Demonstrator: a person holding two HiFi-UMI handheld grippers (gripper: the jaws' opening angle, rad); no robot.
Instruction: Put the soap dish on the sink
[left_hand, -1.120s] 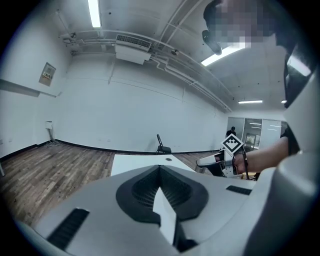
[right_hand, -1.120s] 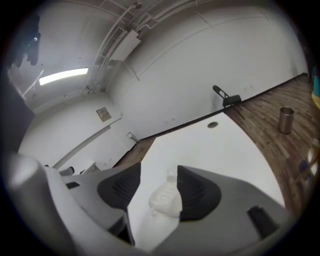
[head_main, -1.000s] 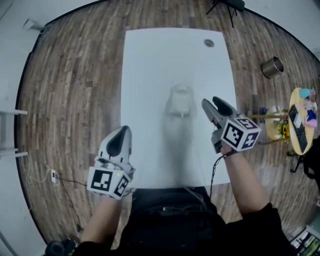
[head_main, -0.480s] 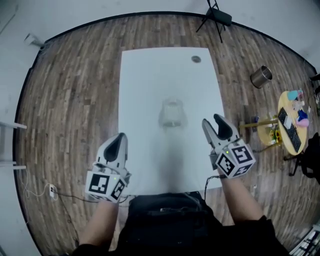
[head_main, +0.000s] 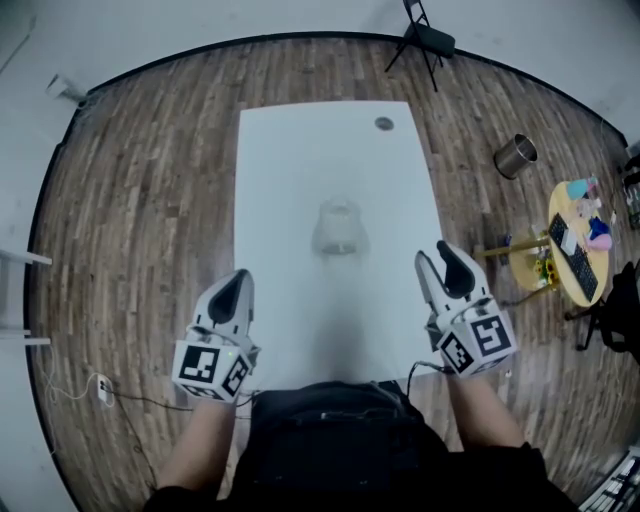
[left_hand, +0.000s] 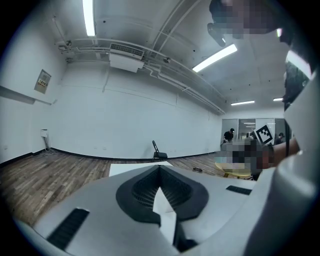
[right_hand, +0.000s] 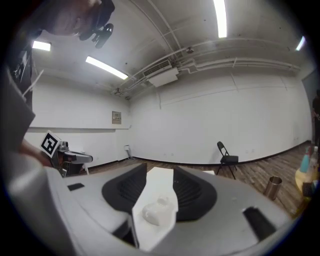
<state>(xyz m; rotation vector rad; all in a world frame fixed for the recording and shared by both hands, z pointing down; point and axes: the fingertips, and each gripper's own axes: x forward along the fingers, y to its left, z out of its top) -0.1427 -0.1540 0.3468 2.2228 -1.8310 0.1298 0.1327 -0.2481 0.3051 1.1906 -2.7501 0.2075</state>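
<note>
Hovering both grippers at the near corners of the white table (head_main: 300, 170), pointing away from the person along it, neither one touching anything.

Left gripper (head_main: 238, 283) is sitting with its jaws brought together. The tips are meeting, only a sliver of table is showing lower down between the pads, and nothing is in there.

Right gripper (head_main: 437, 258) is showing a clear gap. Its jaws have just been closing in partway, with nothing between the pads (the table top is showing straight through the gap in the right gripper view).

White sink unit (head_main: 340, 228) is sitting mid-table, ahead of both sets of jaws and between their two lines – ahead-right of the left tips, ahead-left of the right tips, well apart from both. In the right gripper view it is showing low in the gap as a pale lump.

The soap dish is not separating from that unit at this blur, so I can't tell whether it is resting on the sink.

Around the jaws:
- A small round dark disc (head_main: 384, 124) is lying at the table's far end, well beyond the right tips.
- A metal cup (head_main: 515, 156) is standing on the wood floor, ahead-right of the right jaws.
- A folding chair (head_main: 425, 40) is standing far ahead, past the table.
- A round yellow table (head_main: 560, 262) is sitting out to the right of the right jaws – small items are crowding its top.
</note>
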